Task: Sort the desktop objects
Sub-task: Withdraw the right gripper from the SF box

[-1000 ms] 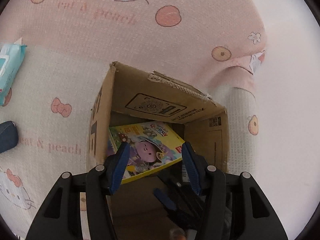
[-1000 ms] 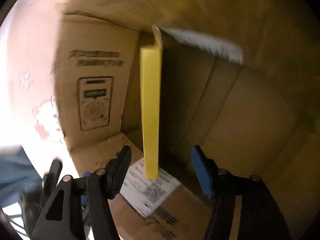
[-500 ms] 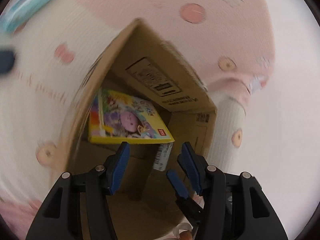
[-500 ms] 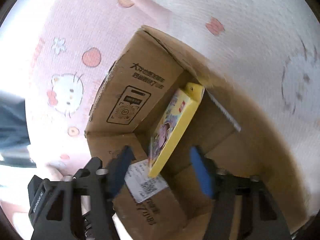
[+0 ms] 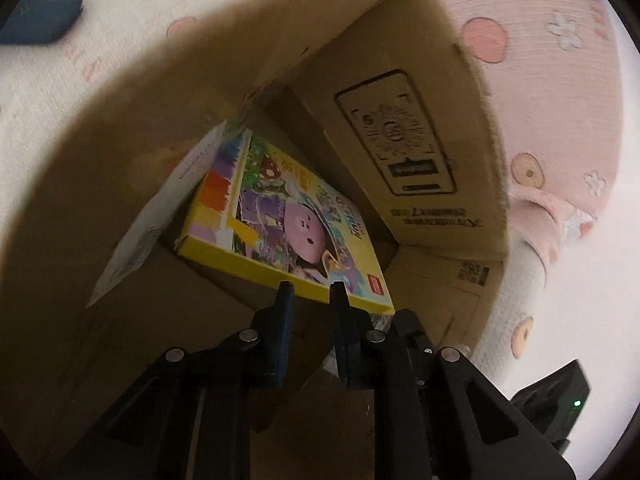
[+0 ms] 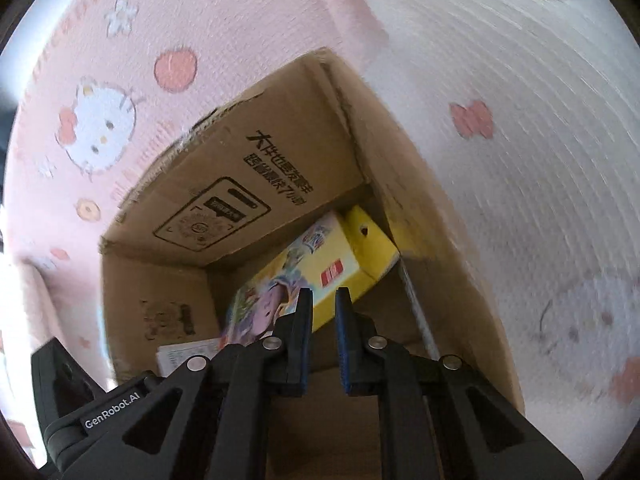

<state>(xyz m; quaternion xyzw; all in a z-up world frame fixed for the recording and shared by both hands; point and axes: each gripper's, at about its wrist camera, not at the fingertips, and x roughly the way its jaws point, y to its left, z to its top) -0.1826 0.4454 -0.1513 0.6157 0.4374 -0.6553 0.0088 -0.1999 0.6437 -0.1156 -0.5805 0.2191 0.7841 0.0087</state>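
**Both grippers over the carton, toy box inside**

My left gripper [image 5: 309, 292] sits above the open cardboard carton [image 5: 424, 152], its blue pads [image 5: 285, 320] drawn in to a narrow gap with nothing between them. The tips overlap the near edge of the yellow toy box [image 5: 280, 228] in this view — I cannot tell whether they touch it.

My right gripper [image 6: 323, 300] is in the same condition: fingers nearly together, a thin slit left, nothing held. Its tips also overlap the yellow toy box [image 6: 320, 264] in the picture; contact cannot be judged.

The toy box is inside the carton [image 6: 240, 200], tilted, one end leaning up against a side wall and the other end lower toward the floor of the carton. Its printed face shows a purple cartoon figure and a small red logo. In the left view a white paper sheet [image 5: 160, 216] stands along the wall just beside the box. A white label [image 6: 188, 354] lies on the carton floor in the right view.

The carton rests on a pink and white cloth [image 6: 120, 80] printed with cat faces and peaches. A dark blue object [image 5: 40, 18] lies on the cloth, well apart from the carton — what it is, I cannot tell.
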